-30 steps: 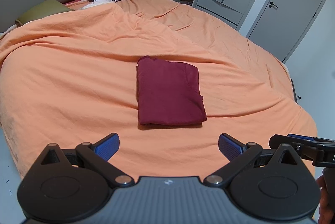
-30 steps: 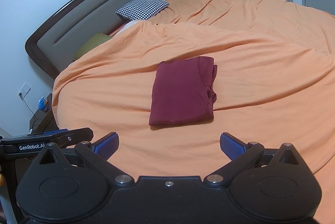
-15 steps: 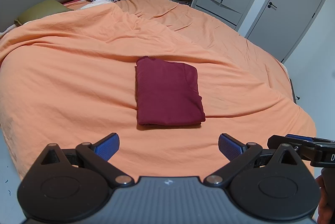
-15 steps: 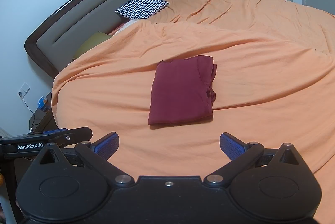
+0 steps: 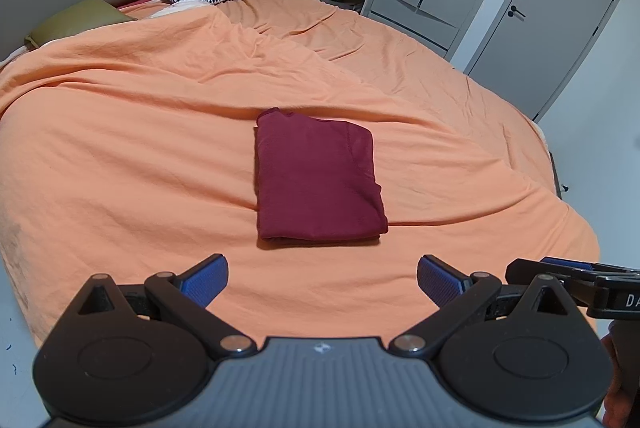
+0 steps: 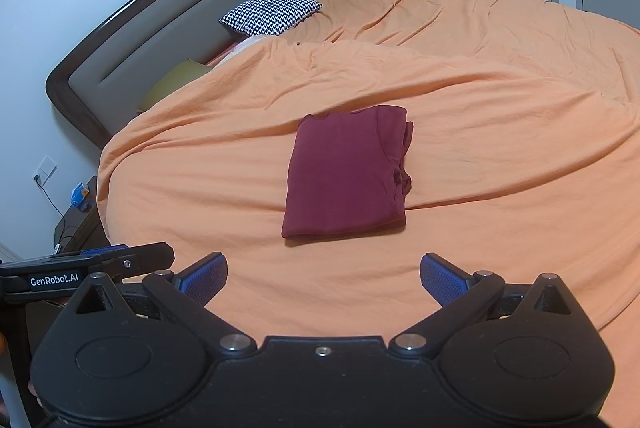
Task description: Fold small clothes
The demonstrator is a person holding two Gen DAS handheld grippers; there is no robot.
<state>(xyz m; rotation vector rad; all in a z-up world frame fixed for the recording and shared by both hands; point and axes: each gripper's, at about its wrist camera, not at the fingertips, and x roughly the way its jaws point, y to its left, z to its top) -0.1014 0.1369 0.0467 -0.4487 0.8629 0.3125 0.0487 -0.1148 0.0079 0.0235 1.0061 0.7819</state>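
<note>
The maroon garment (image 5: 318,180) lies folded on the orange bedspread (image 5: 120,156). The left gripper (image 5: 322,280) and right gripper (image 6: 323,278) hover near it, both spread wide, holding nothing.

The right gripper (image 6: 323,278) hovers with jaws spread wide and empty, just short of the folded maroon garment (image 6: 347,177), which lies flat on the orange bedspread (image 6: 500,132); the left gripper (image 6: 100,260) shows left of the garment.
</note>
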